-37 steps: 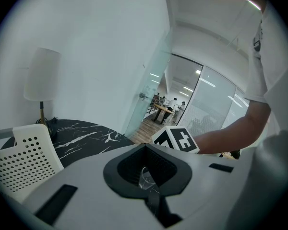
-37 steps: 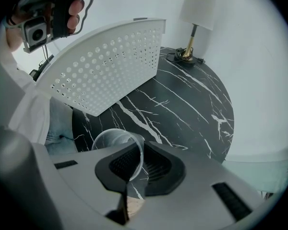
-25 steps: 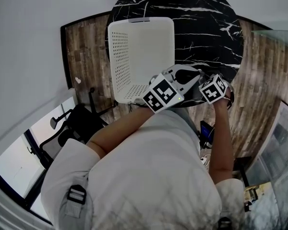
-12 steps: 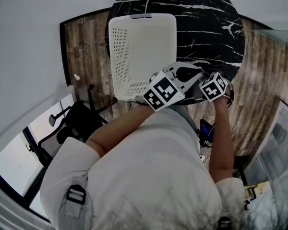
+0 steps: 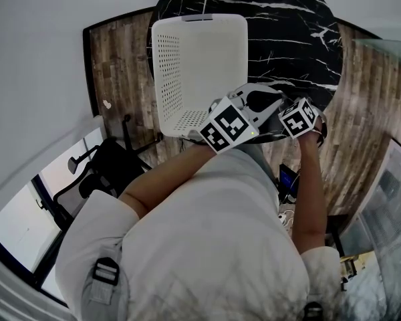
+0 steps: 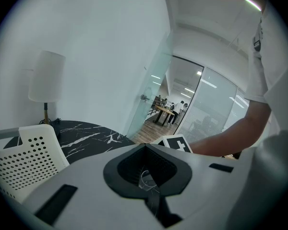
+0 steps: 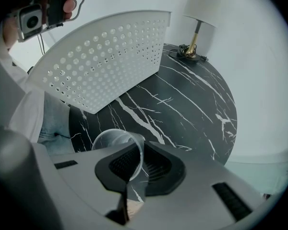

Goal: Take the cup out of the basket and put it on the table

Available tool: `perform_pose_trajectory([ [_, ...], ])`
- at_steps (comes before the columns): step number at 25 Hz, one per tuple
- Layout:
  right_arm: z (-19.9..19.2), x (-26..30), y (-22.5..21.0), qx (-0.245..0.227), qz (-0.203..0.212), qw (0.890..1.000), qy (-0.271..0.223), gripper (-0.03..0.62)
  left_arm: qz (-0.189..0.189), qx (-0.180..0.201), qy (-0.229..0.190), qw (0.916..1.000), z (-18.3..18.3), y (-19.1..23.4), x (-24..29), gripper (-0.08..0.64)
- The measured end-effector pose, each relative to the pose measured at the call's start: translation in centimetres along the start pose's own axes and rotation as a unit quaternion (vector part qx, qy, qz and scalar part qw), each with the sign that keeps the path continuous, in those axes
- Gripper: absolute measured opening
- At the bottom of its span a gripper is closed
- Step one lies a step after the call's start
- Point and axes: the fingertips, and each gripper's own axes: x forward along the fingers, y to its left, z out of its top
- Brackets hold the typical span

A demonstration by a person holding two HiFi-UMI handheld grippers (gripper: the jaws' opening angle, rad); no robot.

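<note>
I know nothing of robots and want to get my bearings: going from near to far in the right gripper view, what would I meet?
Clear cup, pinched in the right tool → white basket → lamp at the far edge of the black table.

The head view looks steeply down over the person's shoulders onto the marble table [image 5: 291,42] and white basket [image 5: 168,72] at upper centre; the right gripper view faces both closely from just above the table's near edge, and the left gripper view looks level across them toward a glass door [image 6: 151,97].
</note>
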Motion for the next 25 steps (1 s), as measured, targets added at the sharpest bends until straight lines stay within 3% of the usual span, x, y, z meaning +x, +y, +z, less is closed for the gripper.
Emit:
perform_pose_trajectory([
  [25,0.09,0.50,0.08,-0.004,-0.002,1.000,-0.001,0.028,0.005,0.001,-0.003,1.0000,-0.22,-0.26,-0.62,0.006],
])
